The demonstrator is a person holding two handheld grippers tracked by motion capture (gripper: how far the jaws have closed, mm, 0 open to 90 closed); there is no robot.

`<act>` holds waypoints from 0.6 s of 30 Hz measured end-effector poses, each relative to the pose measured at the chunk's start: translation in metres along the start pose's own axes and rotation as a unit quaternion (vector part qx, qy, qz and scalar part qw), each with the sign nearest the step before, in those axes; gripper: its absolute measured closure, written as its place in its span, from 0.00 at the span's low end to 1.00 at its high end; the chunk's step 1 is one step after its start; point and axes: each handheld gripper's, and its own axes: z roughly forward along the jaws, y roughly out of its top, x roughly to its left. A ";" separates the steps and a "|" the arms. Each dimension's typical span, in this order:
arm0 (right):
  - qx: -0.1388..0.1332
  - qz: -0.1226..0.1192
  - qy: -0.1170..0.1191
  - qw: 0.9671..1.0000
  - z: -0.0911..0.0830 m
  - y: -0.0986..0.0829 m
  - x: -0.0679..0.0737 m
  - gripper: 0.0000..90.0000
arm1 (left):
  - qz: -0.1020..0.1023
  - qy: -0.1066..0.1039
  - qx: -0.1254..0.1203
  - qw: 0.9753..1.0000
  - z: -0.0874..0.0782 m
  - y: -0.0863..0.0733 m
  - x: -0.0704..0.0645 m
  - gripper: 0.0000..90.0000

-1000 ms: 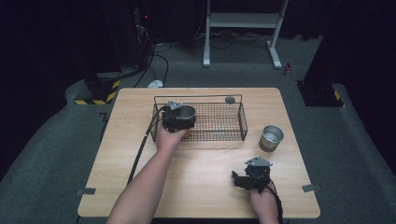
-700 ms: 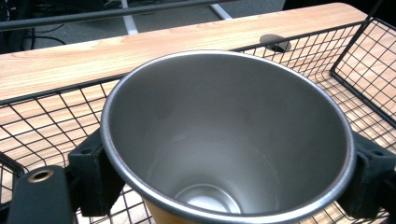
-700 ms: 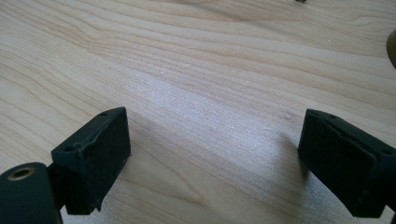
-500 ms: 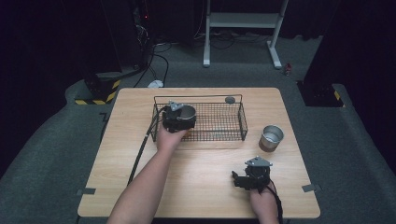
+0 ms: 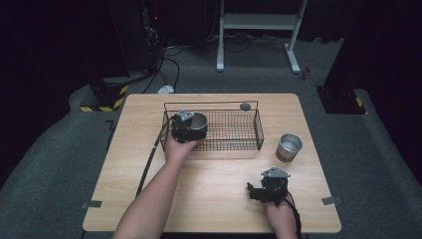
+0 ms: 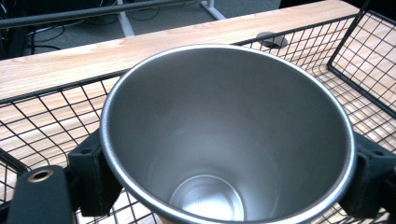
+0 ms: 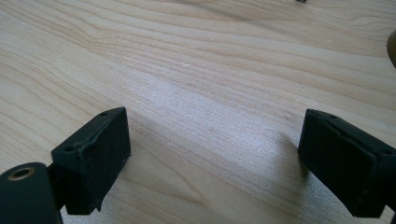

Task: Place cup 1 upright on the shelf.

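High view: left gripper (image 5: pixel 195 126) clamps steel cup (image 5: pixel 198 121) near basket (image 5: pixel 259 130) left wall — seemingly inside; right gripper (image 5: pixel 255 191) agape.

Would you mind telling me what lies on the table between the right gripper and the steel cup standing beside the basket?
Nothing: in the high view, bare table separates the right gripper from the cup.
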 end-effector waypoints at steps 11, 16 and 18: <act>0.000 0.000 0.000 1.000 0.000 0.000 0.000 0.10 | 0.002 0.003 -0.004 1.000 -0.003 -0.005 0.000 0.15; -0.001 -0.001 0.000 1.000 0.000 0.000 0.000 0.10 | 0.007 0.006 -0.003 1.000 -0.004 -0.006 0.002 0.15; -0.001 -0.001 0.000 1.000 0.000 0.000 0.000 0.10 | 0.009 0.006 -0.003 1.000 -0.004 -0.006 0.002 0.15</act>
